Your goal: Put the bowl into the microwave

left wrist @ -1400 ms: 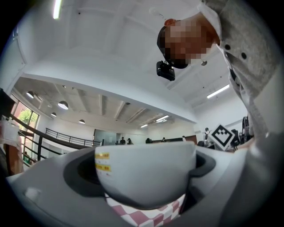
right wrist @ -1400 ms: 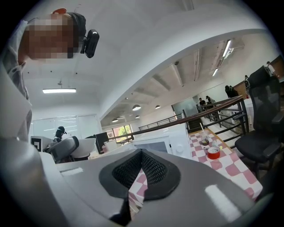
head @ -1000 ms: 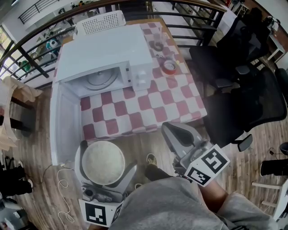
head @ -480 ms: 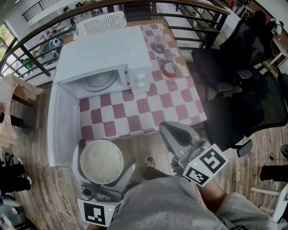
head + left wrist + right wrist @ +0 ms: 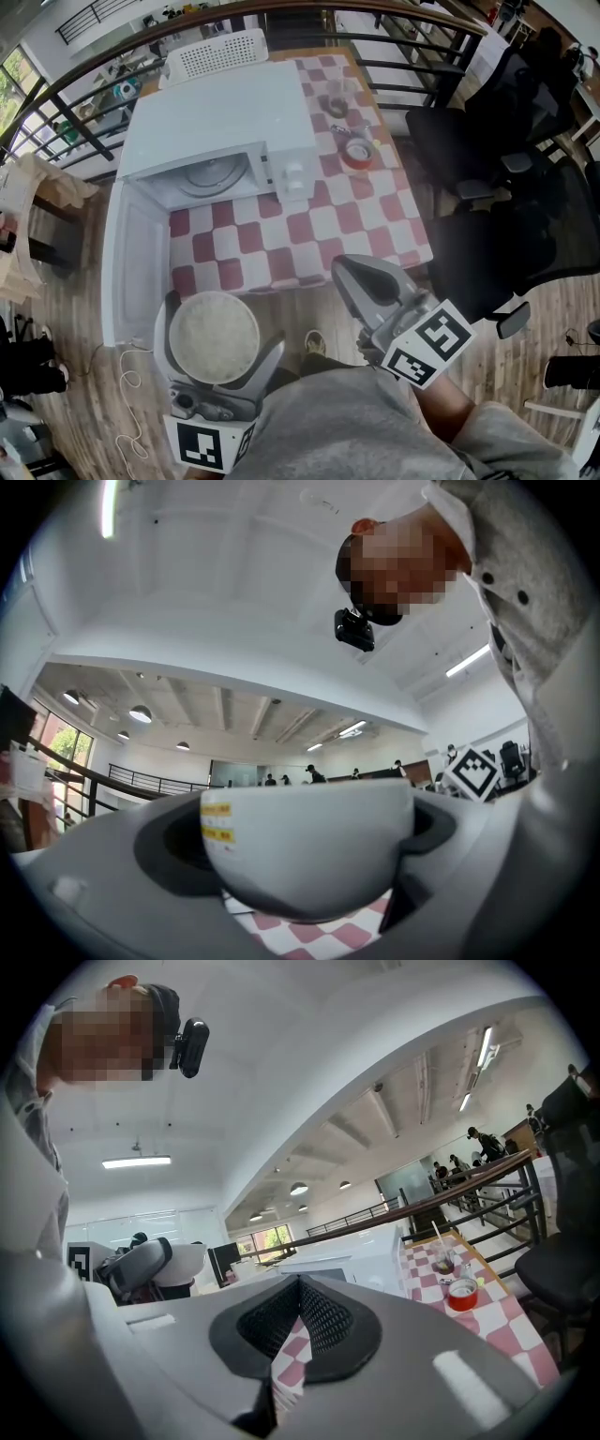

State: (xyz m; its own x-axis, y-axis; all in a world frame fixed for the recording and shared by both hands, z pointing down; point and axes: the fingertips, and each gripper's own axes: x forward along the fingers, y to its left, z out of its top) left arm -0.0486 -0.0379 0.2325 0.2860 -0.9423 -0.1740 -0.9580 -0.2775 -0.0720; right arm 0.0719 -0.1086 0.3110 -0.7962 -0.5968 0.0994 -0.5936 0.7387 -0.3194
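Observation:
A white bowl [image 5: 214, 337], seen from above with a pale speckled inside, hangs over the wooden floor in front of the table, and my left gripper [image 5: 221, 325] is shut on its sides. In the left gripper view the bowl [image 5: 309, 855] fills the gap between the jaws, a yellow label on its side. The white microwave [image 5: 220, 122] stands on the table's far left with its door [image 5: 131, 262] swung wide open and the glass turntable [image 5: 208, 173] showing. To the right of the bowl, near the table's front edge, my right gripper [image 5: 364, 274] is shut [image 5: 300, 1321] on nothing.
The table [image 5: 309, 234] has a red-and-white checked cloth. A red tape roll [image 5: 354, 153] and a glass cup [image 5: 333, 101] sit at its far right. A white basket [image 5: 216, 52] lies behind the microwave. Black chairs [image 5: 506, 187] stand on the right, and a cable [image 5: 131, 394] lies on the floor.
The head view has shifted a little. Both grippers and the bowl stay in nearly the same place in front of the table.

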